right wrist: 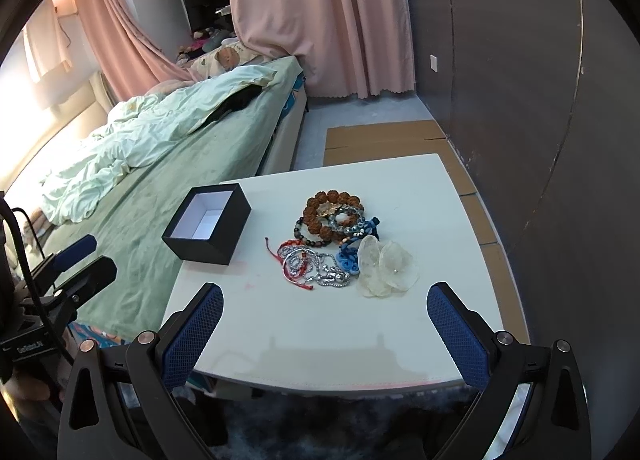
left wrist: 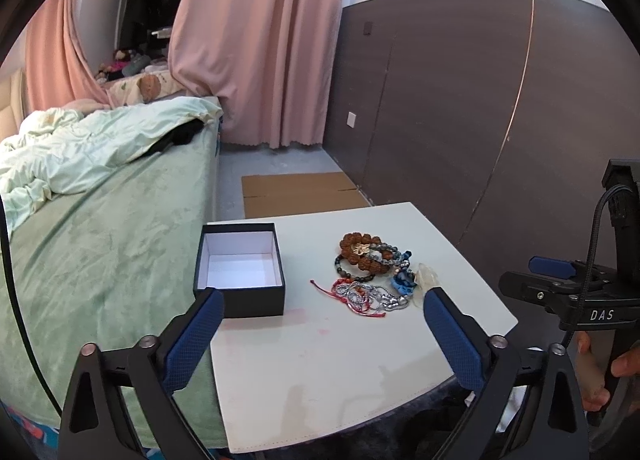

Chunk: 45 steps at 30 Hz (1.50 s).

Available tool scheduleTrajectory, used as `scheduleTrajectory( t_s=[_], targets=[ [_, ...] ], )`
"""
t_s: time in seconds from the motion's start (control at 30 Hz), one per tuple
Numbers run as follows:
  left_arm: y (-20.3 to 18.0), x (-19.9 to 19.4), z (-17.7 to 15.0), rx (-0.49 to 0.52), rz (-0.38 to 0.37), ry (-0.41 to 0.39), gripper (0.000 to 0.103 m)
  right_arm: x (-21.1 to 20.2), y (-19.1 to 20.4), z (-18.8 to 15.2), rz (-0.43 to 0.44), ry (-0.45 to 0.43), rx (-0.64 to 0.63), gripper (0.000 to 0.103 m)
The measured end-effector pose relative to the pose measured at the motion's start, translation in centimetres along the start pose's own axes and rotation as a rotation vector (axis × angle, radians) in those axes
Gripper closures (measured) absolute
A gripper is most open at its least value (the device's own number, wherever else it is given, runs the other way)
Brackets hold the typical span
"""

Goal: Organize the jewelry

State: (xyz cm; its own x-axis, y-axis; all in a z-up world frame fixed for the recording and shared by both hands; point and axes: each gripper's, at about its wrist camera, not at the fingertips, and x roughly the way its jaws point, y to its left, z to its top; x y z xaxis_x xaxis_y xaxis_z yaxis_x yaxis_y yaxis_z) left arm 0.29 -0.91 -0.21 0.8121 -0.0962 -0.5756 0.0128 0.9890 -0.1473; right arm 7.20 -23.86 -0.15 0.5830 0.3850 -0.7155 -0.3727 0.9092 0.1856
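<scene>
Nearest, the left gripper point(left wrist: 322, 306) and the right gripper point(right wrist: 325, 300) both hang over the near edge of the white table point(right wrist: 280, 340), jaws spread wide with nothing between them, probably poised before a first pick.

Taking the black box point(right wrist: 208, 225) as the landmark: it sits open and empty at the table's bed-side edge, likely set there to receive pieces. Just to its right lies the jewelry pile point(right wrist: 332, 240), apart from the box: silver chains and red cord nearest, brown bead bracelet farthest.

Only the right wrist view shows the translucent petal-like piece point(right wrist: 386, 268) fully; in the left view it is mostly hidden behind a fingertip, so its shape is uncertain there. Beyond the box lies the bed point(right wrist: 160, 147).
</scene>
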Motion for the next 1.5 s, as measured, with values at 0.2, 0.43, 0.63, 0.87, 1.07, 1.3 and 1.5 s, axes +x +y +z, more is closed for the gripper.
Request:
scheduleTrajectory(
  t_s=[0.2,0.43,0.63,0.87,1.07,1.3,1.5],
  targets=[
    [-0.2,-0.5,0.1,0.009,0.0,-0.023,0.008,-0.2,0.0,-0.1,-0.001,0.003,0.001,0.0],
    [-0.1,-0.1,0.0,-0.001,0.007,-0.014,0.009,-0.3,0.0,-0.1,-0.002,0.0,0.003,0.0],
    [-0.6,-0.3,-0.1,0.042,0.088,-0.068,0.009,-0.7,-0.3,-0.2,-0.005,-0.005,0.01,0.0],
    [-0.5,0.1,0.1,0.04,0.102,-0.067,0.008,-0.8,-0.4,-0.2,-0.004,-0.005,0.008,0.0],
    [-0.6,0.7,0.1,0.051,0.095,-0.056,0.008,-0.7,-0.5,-0.1,-0.006,-0.003,0.011,0.0],
    [-0.6,2.3,0.8,0.026,0.085,-0.031,0.008,-0.2,-2.3,1.1,0.001,0.011,0.071,0.0],
    [-0.9,4.4,1.7,-0.006,0.036,0.009,0.008,1.5,-4.0,2.3,-0.007,0.029,0.139,0.006]
  ],
)
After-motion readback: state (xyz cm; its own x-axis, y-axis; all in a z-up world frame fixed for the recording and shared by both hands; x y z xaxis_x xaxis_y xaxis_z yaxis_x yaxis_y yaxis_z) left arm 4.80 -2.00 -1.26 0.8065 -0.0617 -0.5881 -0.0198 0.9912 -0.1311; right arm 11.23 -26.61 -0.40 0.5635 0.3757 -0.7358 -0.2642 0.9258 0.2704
